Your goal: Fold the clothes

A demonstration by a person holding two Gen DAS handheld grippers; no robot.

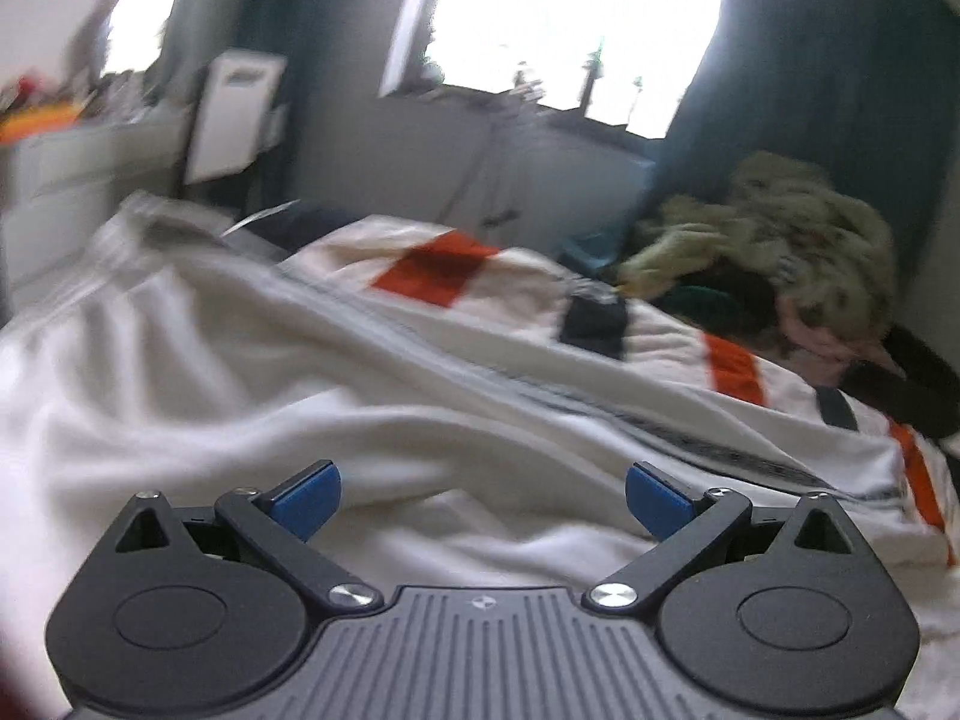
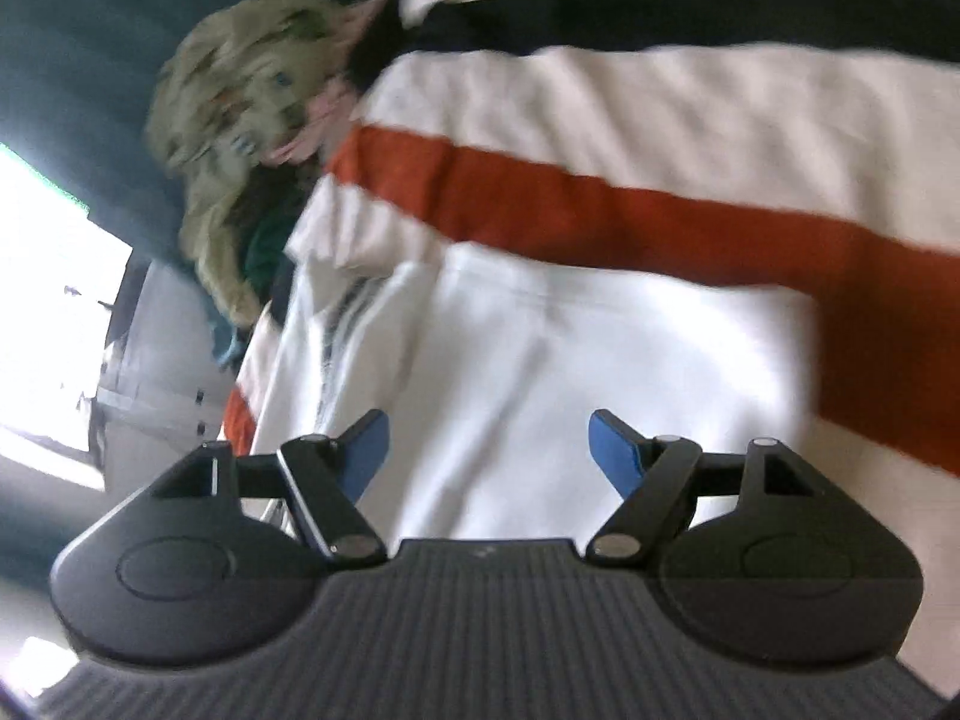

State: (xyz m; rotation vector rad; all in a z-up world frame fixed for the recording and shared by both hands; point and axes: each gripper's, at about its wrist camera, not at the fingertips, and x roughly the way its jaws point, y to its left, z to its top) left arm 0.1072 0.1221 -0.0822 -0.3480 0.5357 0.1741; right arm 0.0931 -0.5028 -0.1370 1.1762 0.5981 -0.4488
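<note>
A white garment (image 1: 252, 396) with a dark striped band lies spread on the bed, rumpled on the left. In the right wrist view the same white garment (image 2: 570, 360) lies flat. My left gripper (image 1: 483, 495) is open and empty, just above the white cloth. My right gripper (image 2: 489, 450) is open and empty, over the garment's white panel. Both views are blurred by motion.
The bed cover (image 2: 600, 204) is cream with orange and black stripes; it also shows in the left wrist view (image 1: 738, 372). A pile of olive and pink clothes (image 1: 774, 240) sits at the bed's far right, also in the right wrist view (image 2: 240, 108). A window (image 1: 570, 18) and white furniture (image 1: 234, 114) stand behind.
</note>
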